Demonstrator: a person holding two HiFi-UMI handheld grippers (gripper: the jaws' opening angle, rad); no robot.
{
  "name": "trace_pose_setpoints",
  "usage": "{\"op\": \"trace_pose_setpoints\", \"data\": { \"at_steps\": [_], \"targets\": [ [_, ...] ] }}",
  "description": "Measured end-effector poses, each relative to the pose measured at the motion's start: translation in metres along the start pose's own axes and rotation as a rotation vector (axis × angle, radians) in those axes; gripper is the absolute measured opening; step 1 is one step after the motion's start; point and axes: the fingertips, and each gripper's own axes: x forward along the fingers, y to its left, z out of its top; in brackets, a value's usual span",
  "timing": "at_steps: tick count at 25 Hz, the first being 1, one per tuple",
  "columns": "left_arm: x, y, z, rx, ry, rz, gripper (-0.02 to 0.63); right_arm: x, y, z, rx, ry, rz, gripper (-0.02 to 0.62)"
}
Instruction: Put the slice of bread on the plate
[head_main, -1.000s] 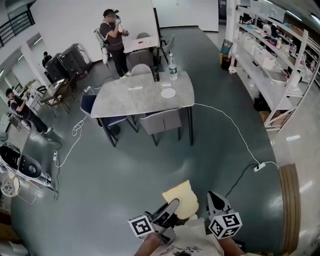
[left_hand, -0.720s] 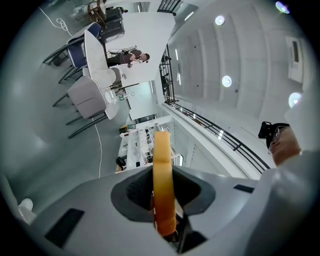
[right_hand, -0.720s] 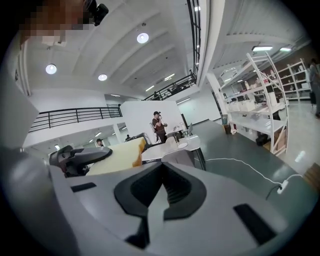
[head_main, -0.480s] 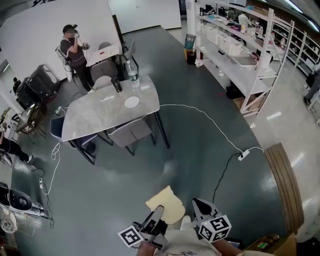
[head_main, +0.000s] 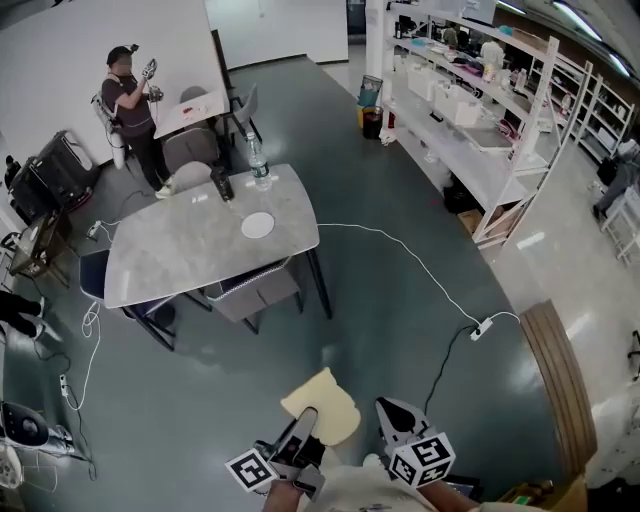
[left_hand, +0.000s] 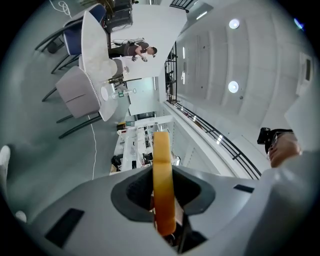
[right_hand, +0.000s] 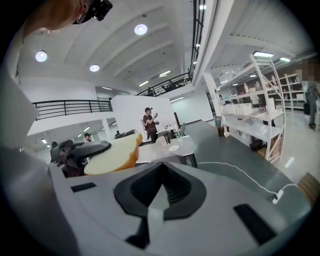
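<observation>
**Bread clamped in left gripper, plate far off**

Left fingers grasp the bread by its near edge. Most of it sticks out past the tips, over bare grey floor. Right gripper is clenched on nothing, just right of the bread. Table, grey stone top, stands well ahead of both sets of tips. Plate lies toward its right end, bottle beyond it. White cable crosses the floor ahead. Shelving is ahead to the right.

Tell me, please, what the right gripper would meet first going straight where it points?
Nothing near: the way looks free over the floor; far ahead, probably the chair at the table, though depth is unclear.
</observation>
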Motion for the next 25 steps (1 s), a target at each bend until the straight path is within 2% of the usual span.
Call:
{"op": "trace_pose_setpoints", "data": {
  "at_steps": [4,8,11,15,19,25],
  "targets": [
    [0.019,-0.006,0.07,0.016,0.012,-0.02,0.1,0.065,0.019,0.034,-0.008,-0.035,0.003,0.003],
    [0.021,-0.002,0.121,0.046,0.036,-0.037,0.1,0.118,0.039,0.046,-0.005,-0.063,-0.014,0.005],
    [0.024,0.004,0.155,0.024,0.034,-0.058,0.1,0.149,0.055,0.056,-0.024,-0.078,-0.012,0.005],
    [0.024,0.02,0.18,-0.003,0.044,-0.012,0.1,0.174,0.057,0.046,0.008,-0.036,-0.04,0.005],
    [0.031,0.031,0.2,-0.022,0.048,0.001,0.1,0.2,0.057,0.046,0.022,-0.013,-0.045,0.003],
    [0.058,0.051,0.222,-0.045,0.045,0.034,0.1,0.239,0.033,0.055,0.046,-0.001,-0.061,0.003]
  ]
}}
